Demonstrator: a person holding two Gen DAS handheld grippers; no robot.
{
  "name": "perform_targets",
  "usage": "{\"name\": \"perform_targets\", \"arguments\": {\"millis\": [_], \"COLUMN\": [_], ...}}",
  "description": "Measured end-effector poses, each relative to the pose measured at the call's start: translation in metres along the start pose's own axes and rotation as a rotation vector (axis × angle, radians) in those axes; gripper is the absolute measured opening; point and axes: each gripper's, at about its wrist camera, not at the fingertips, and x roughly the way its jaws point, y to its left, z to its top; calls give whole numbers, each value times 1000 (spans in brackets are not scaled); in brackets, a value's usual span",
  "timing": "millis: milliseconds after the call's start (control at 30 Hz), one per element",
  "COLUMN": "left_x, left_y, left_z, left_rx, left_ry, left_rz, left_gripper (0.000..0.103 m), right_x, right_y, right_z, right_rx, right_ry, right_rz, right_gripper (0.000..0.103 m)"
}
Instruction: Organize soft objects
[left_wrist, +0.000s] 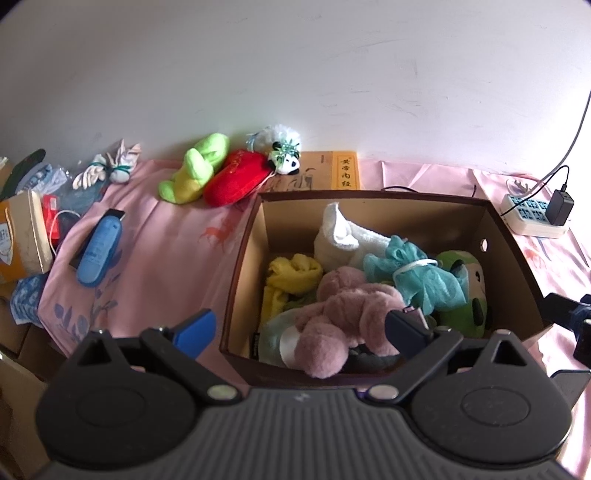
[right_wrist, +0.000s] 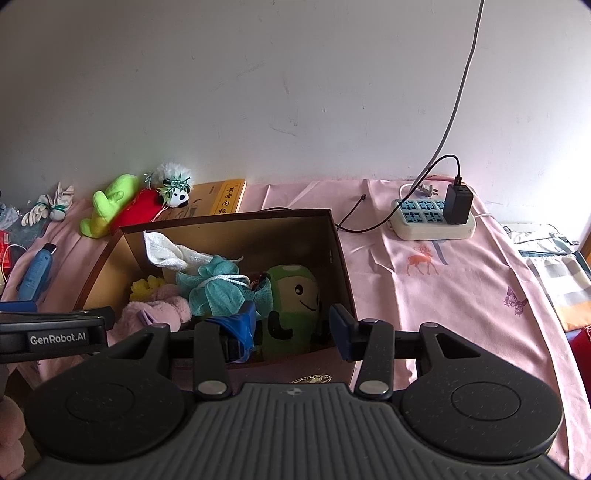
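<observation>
Left gripper (left_wrist: 301, 328): jaws are held wide apart, one blue pad outside the box's left wall, the other over the pink plush toy; nothing is gripped.

Right gripper (right_wrist: 291, 325): jaws are seen at a middling spread at the box's near right corner; the green plush toy lies between the pads, but whether they press on it cannot be told.

Box (left_wrist: 511, 258): brown cardboard, open-topped, set on a pink cloth (left_wrist: 166, 251) printed with deer.

Pink plush toy (left_wrist: 343, 314): found at the near side of the box, fuzzy, limbs bundled; its long axis runs from near left to far right, one rounded end pointed at the near wall.

Green plush toy (right_wrist: 295, 299): placed at the right wall, cylinder-shaped, with a black smiling face; its long axis is tilted up and away, face turned to the right gripper.

Teal mesh sponge (left_wrist: 421, 277): tied with white cord, laid in the middle.

Yellow cloth (left_wrist: 290, 275): bunched at the left wall.

White towel (left_wrist: 340, 236): propped towards the far wall.

Behind the box, by the wall: a yellow book (left_wrist: 332, 171), a panda toy (left_wrist: 286, 157), a red cushion (left_wrist: 236, 181) and a lime plush (left_wrist: 195, 168), the last two lying aslant.

Power strip (right_wrist: 432, 218): set far right, with a black charger plugged in.
</observation>
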Motion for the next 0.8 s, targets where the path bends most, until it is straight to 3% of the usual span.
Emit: {"name": "perform_targets", "arguments": {"millis": [533,800], "left_x": [10,4], "left_y": [-4,-7], "left_z": [3,5], "left_rx": [16,17], "left_ry": [6,-60], "left_rz": [-17,-49], "left_gripper": [97,96], "right_x": [10,15], "right_y": [1,1], "right_z": [3,3], "right_rx": [8,7], "right_ry": [-1,3], "right_rz": [9,16], "right_gripper": [28,28]}}
